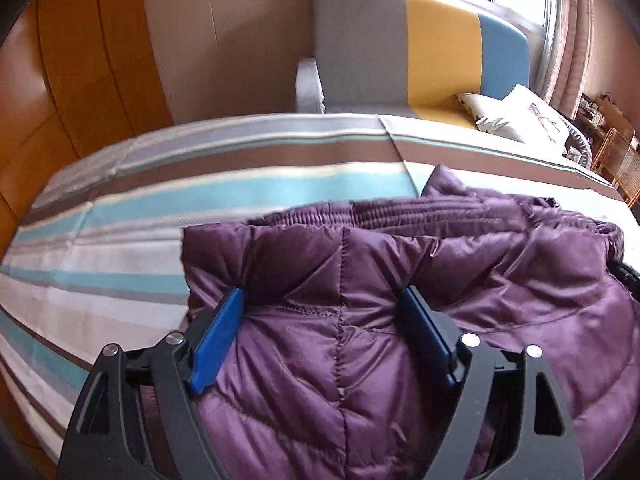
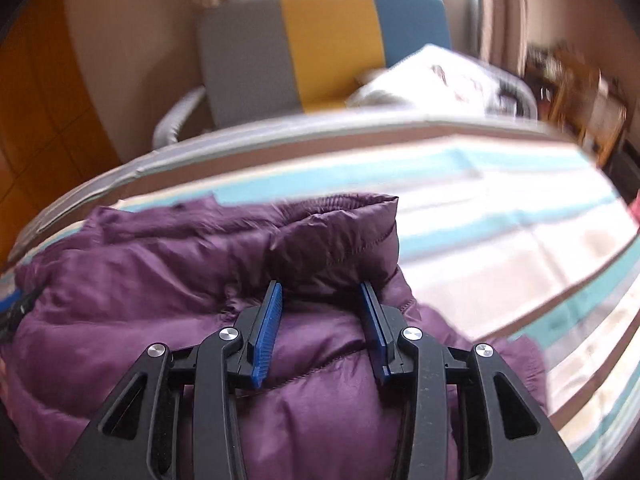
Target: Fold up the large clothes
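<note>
A purple quilted down jacket [image 1: 420,280] lies on the striped bed sheet [image 1: 160,208]. My left gripper [image 1: 324,300] is open, its blue pads [image 1: 218,336] wide apart over the jacket's left folded edge, with puffy fabric bulging between them. In the right wrist view the same jacket [image 2: 180,280] fills the lower left. My right gripper [image 2: 322,292] is open over the jacket's right folded corner, with fabric between its blue pads [image 2: 266,336]. The right wrist view is blurred.
The bed has a grey, yellow and blue headboard [image 1: 420,40]. White pillows [image 1: 516,116] lie at its right. An orange wooden wardrobe [image 1: 60,80] stands at left. Wicker furniture [image 1: 616,156] is at far right beside curtains.
</note>
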Available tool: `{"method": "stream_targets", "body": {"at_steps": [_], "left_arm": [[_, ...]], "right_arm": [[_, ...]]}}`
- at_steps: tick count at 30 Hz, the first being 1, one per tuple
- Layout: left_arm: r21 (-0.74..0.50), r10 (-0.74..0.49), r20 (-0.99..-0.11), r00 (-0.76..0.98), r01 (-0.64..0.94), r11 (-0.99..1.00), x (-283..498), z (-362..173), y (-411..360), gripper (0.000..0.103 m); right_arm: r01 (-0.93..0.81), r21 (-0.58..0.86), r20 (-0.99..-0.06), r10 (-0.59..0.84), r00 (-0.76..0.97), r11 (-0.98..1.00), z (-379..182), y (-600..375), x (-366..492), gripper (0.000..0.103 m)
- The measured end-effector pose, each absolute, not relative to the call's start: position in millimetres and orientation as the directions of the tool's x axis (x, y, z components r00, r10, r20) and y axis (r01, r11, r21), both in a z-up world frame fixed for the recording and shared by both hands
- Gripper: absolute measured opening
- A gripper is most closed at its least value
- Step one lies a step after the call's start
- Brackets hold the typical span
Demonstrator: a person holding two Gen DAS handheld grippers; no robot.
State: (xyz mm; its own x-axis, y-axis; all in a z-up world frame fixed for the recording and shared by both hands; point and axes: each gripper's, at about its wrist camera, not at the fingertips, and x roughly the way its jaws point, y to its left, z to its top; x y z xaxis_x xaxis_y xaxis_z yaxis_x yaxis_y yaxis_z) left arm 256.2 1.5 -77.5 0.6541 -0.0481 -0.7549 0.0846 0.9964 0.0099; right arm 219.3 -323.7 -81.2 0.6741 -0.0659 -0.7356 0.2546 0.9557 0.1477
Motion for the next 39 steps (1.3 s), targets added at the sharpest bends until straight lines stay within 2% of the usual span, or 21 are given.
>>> {"method": "stream_targets", "body": {"at_steps": [7,10,13,16,17,18,21,25,27,31,39], "left_arm": [[-0.038,-0.083,-0.766,0.637,0.083,0.996,257,-86,5,0.085],[-0.079,-0.102,-0.75,0.653,0.065,0.995,237,-72,16,0.086],[-0.121,-0.105,-0.723,0.683,0.024,0.992,208,-62,30,0.09],[-0.119,-0.056,-0.696,0.716,-0.039,0.992,174,-58,48,0.094],[-0.123,-0.046,-0.697,0.715,-0.056,0.991,166,-60,54,0.094],[-0.129,-0.04,-0.699,0.714,-0.072,0.989,158,-62,59,0.094],[-0.172,-0.039,-0.718,0.695,-0.123,0.977,133,-74,76,0.094],[-0.195,-0.045,-0.733,0.679,-0.146,0.97,120,-89,89,0.094],[-0.217,-0.067,-0.737,0.672,-0.142,0.966,117,-93,91,0.093],[-0.275,-0.135,-0.736,0.663,-0.112,0.955,116,-98,87,0.084],[-0.34,-0.184,-0.731,0.657,-0.118,0.933,114,-107,85,0.085]], "right_arm": [[0.262,0.168,-0.735,-0.056,0.675,0.95,-86,-325,220,0.04],[0.247,0.171,-0.692,-0.063,0.719,0.954,-67,-321,199,0.04],[0.167,0.176,-0.653,-0.012,0.758,0.97,-45,-301,171,0.04],[0.066,0.156,-0.62,0.045,0.783,0.986,-29,-273,139,0.04],[0.042,0.151,-0.615,0.061,0.786,0.988,-27,-265,130,0.037],[0.017,0.156,-0.611,0.083,0.787,0.988,-26,-257,122,0.028],[-0.03,0.178,-0.611,0.135,0.78,0.984,-29,-236,93,0.016],[-0.061,0.168,-0.618,0.154,0.771,0.984,-38,-217,68,0.015],[-0.078,0.155,-0.631,0.159,0.76,0.985,-44,-205,62,0.004],[-0.069,0.14,-0.646,0.144,0.749,0.988,-57,-198,64,0.004],[-0.064,0.104,-0.706,0.119,0.698,0.993,-95,-191,88,0.003]]}}
